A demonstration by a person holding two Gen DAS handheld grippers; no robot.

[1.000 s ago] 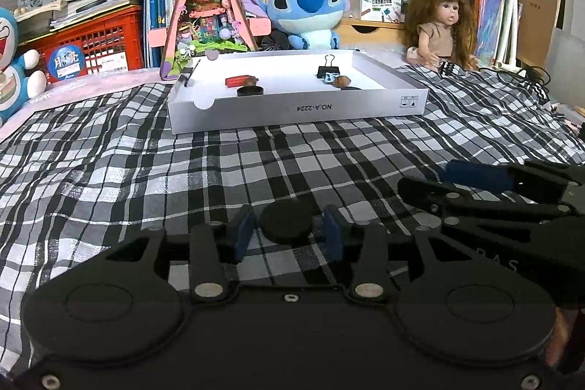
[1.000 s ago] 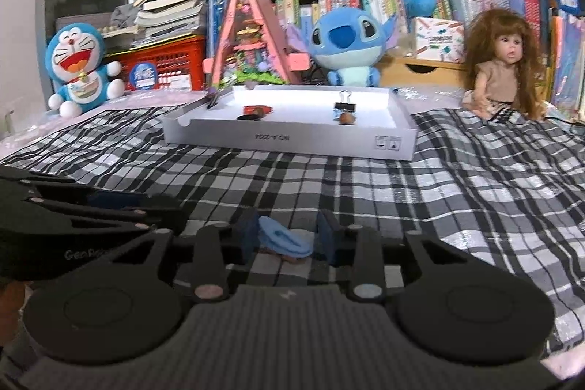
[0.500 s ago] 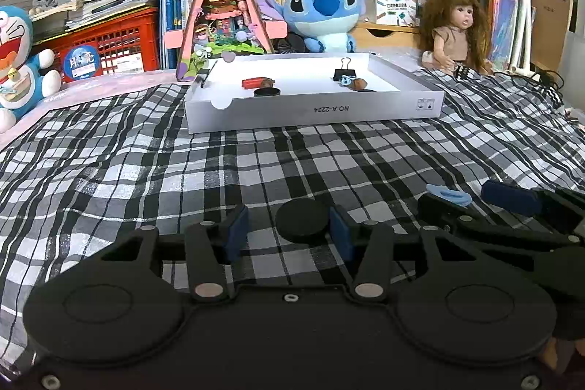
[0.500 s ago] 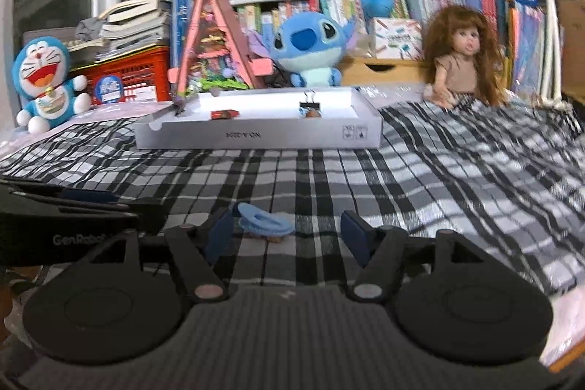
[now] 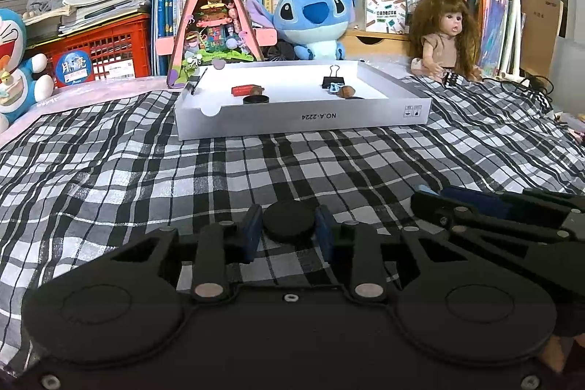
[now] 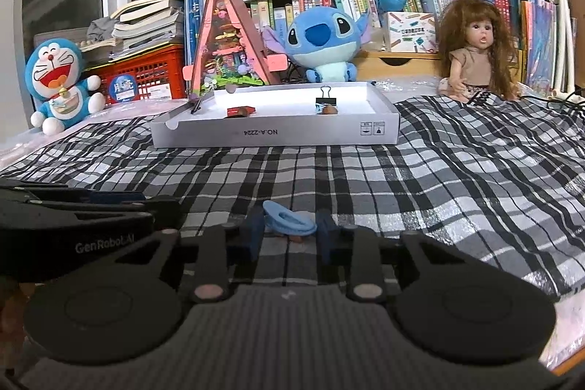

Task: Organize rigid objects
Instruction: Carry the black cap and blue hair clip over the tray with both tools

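My left gripper (image 5: 289,225) is shut on a black round disc (image 5: 289,221), held low over the checked cloth. My right gripper (image 6: 290,225) is shut on a small light-blue cap-shaped piece (image 6: 289,223) just above the cloth. The right gripper shows at the right in the left wrist view (image 5: 475,207); the left gripper shows at the left in the right wrist view (image 6: 109,203). The white shallow box (image 5: 303,121) lies ahead and holds a red piece (image 5: 242,90), a black ring (image 5: 256,99), a binder clip (image 5: 332,79) and a brown nut-like piece (image 5: 345,92).
Behind the box stand a pink triangular toy house (image 5: 214,24), a blue Stitch plush (image 5: 314,17), a doll (image 5: 444,35), a Doraemon plush (image 6: 60,79), a red crate (image 5: 106,50) and bookshelves. A cable (image 5: 530,83) lies at the right on the checked cloth (image 5: 146,170).
My right gripper opened half a second ago and has closed again on the light-blue piece. The left gripper kept hold of the black disc and drew slightly back from the box.
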